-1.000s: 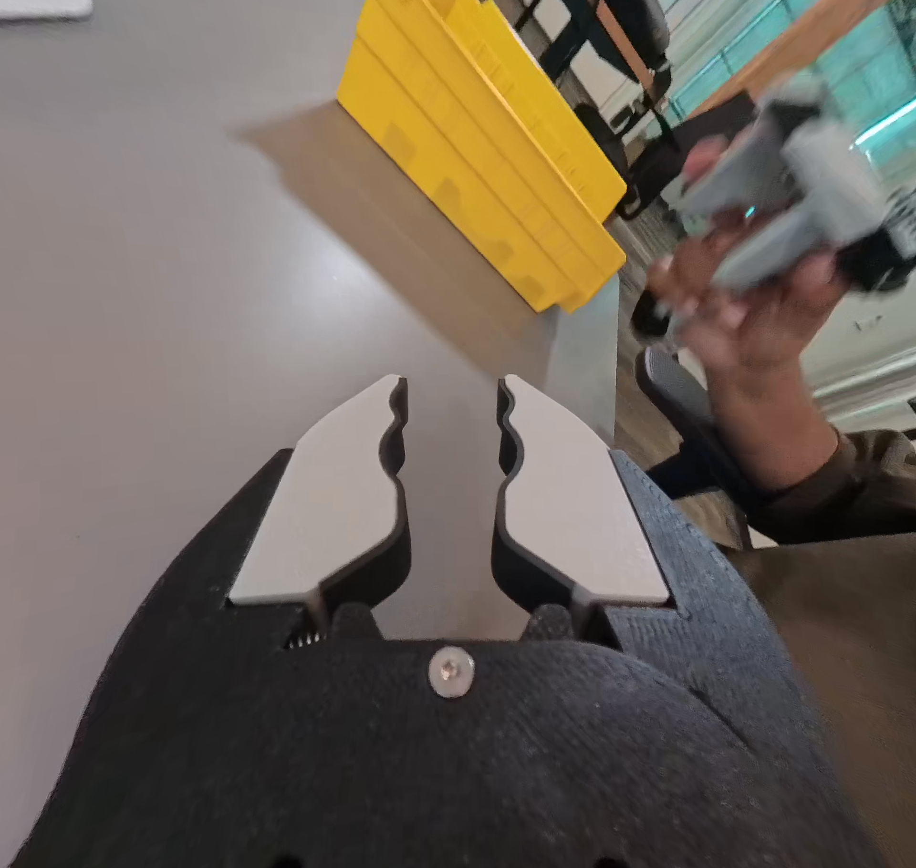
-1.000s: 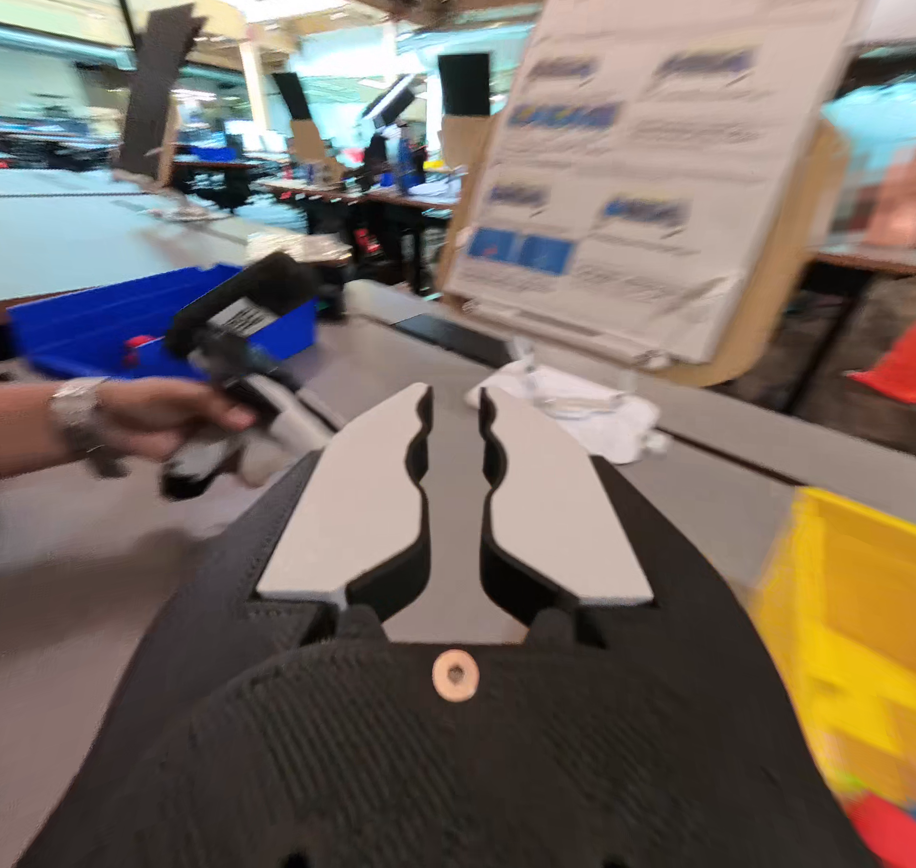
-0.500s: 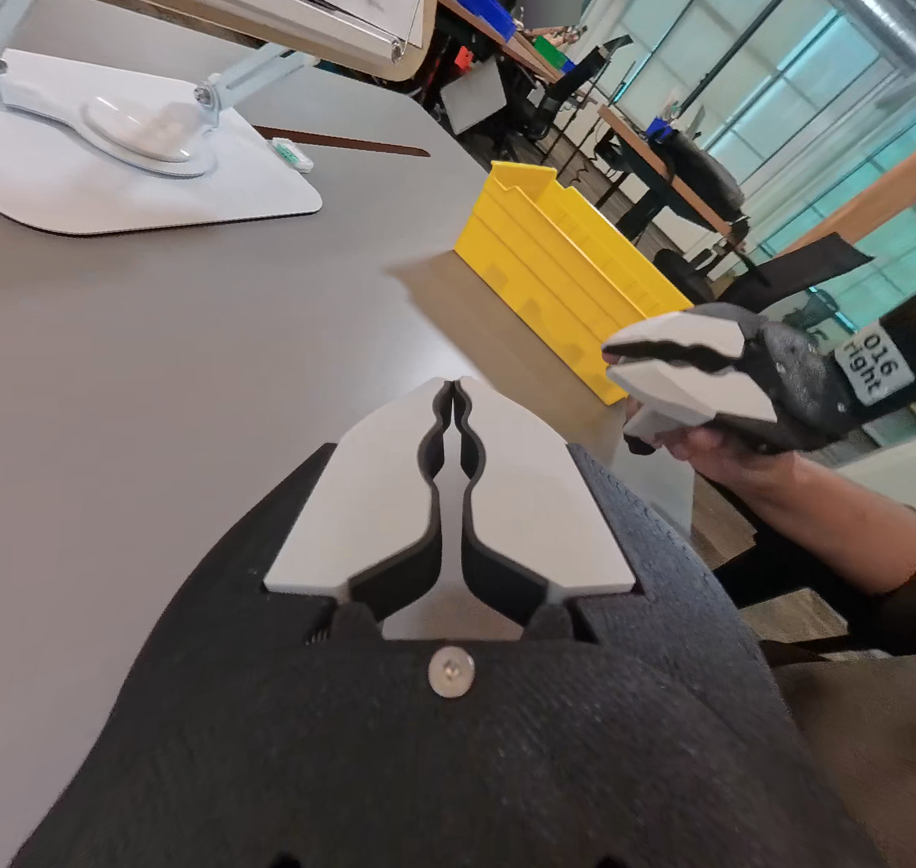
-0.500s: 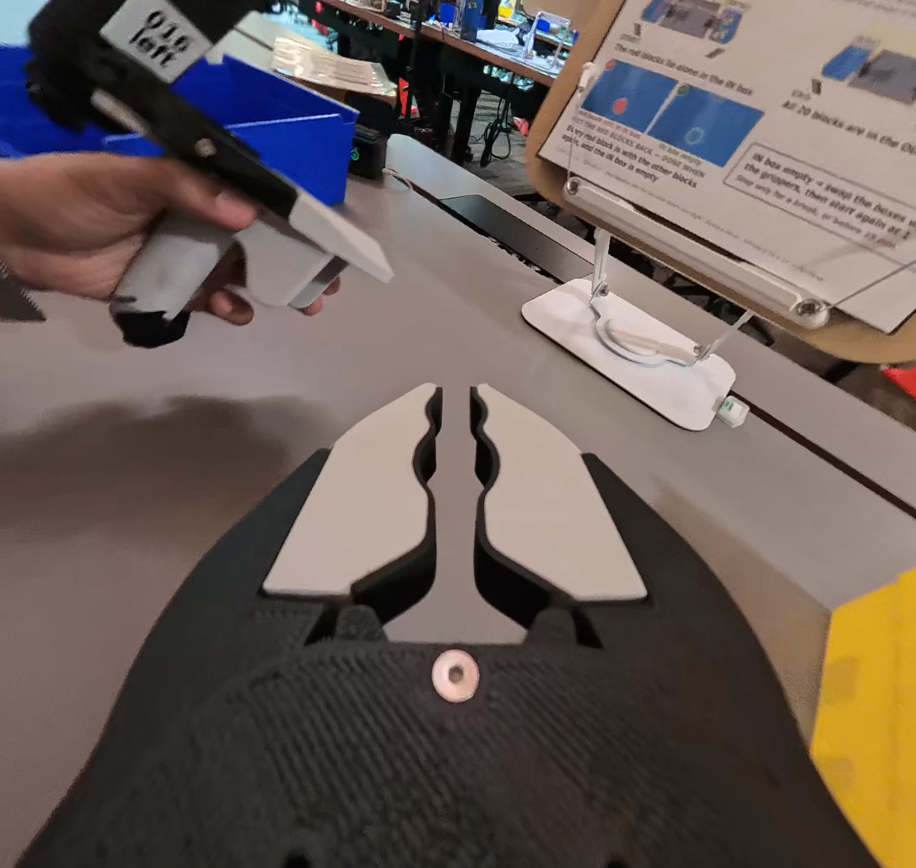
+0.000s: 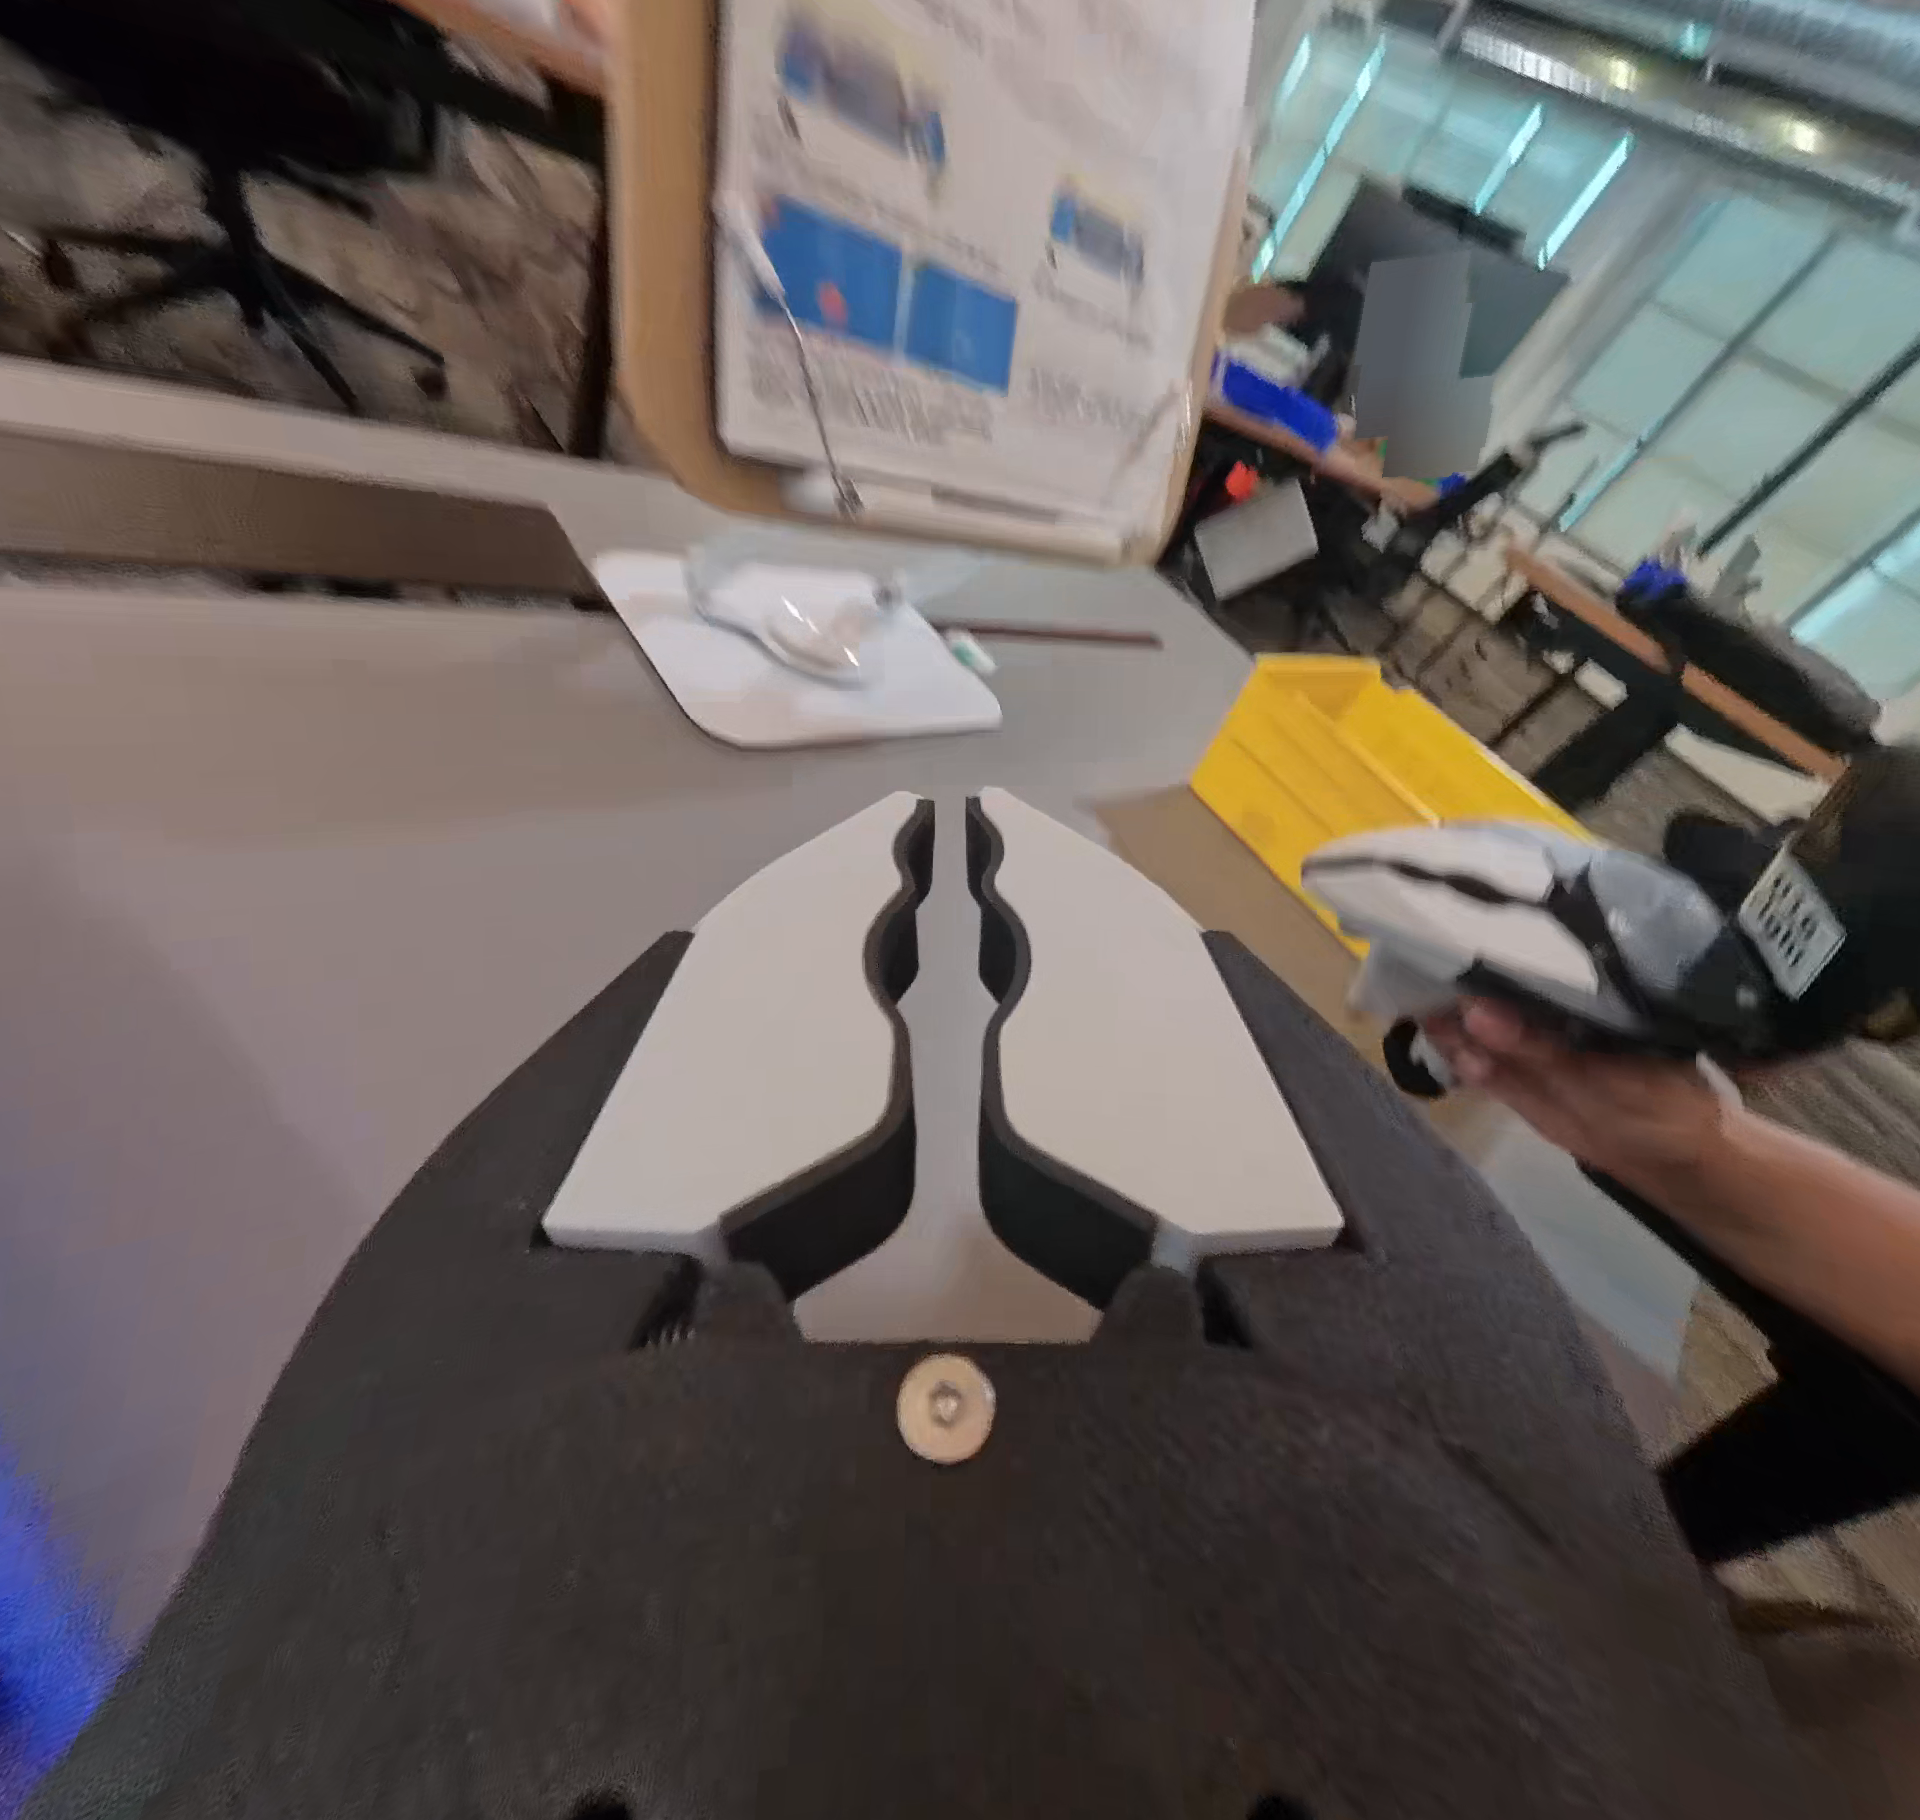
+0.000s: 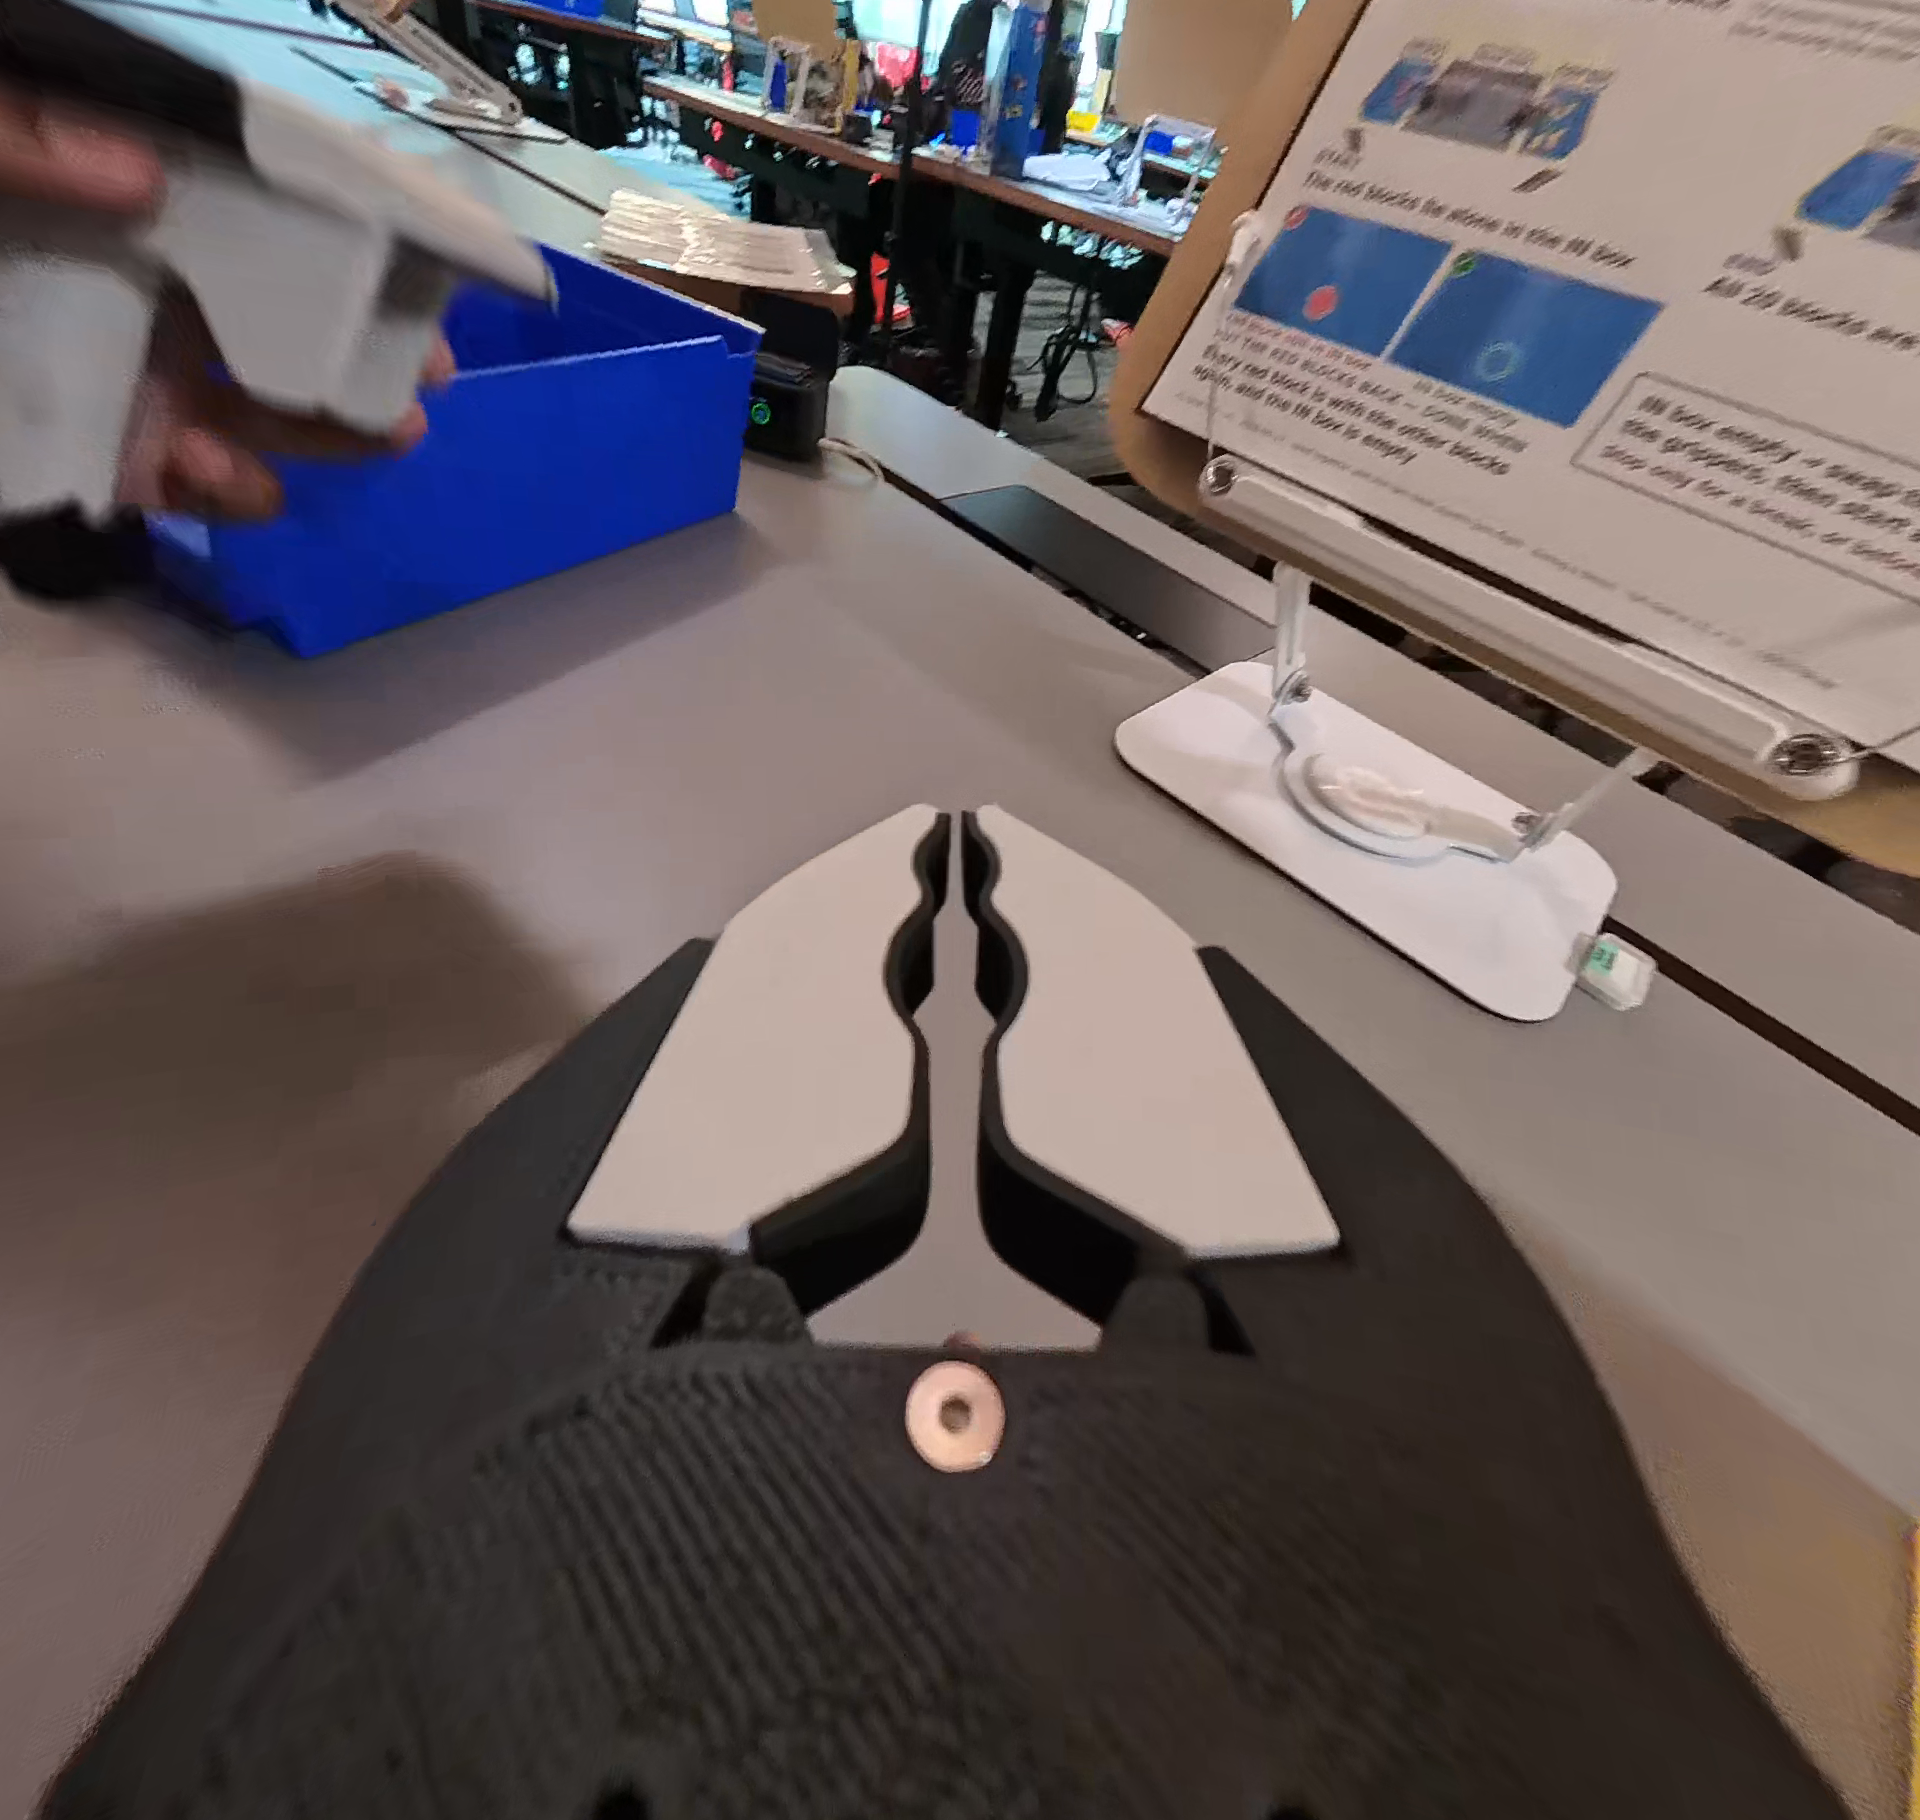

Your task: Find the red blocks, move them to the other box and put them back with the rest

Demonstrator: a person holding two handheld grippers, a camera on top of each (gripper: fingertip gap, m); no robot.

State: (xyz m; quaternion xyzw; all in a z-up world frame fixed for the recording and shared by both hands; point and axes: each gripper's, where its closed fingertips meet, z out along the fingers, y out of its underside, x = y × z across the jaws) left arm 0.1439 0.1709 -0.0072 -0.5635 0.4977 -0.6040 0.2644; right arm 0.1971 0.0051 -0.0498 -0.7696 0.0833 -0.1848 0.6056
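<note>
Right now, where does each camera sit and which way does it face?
Left wrist view: on the left gripper, facing the white stand base, yellow box; right gripper and hand show.
Right wrist view: on the right gripper, facing the blue box; left gripper blurred.
Shared: stand base, grey table.

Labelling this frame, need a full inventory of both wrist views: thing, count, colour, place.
blue bin: 1, blue, far left of the table, contents not visible
yellow bin: 1, yellow, right table edge, contents not visible
instruction sheet: 1, white with blue pictures, on a tan board
stand base: 1, white, on the table under the board
table: 1, grey
small black device: 1, behind the blue bin
left claw: 1, grey fingers, black body, nearly closed, empty
right claw: 1, same, nearly closed, empty
hand: holding the right claw
</note>
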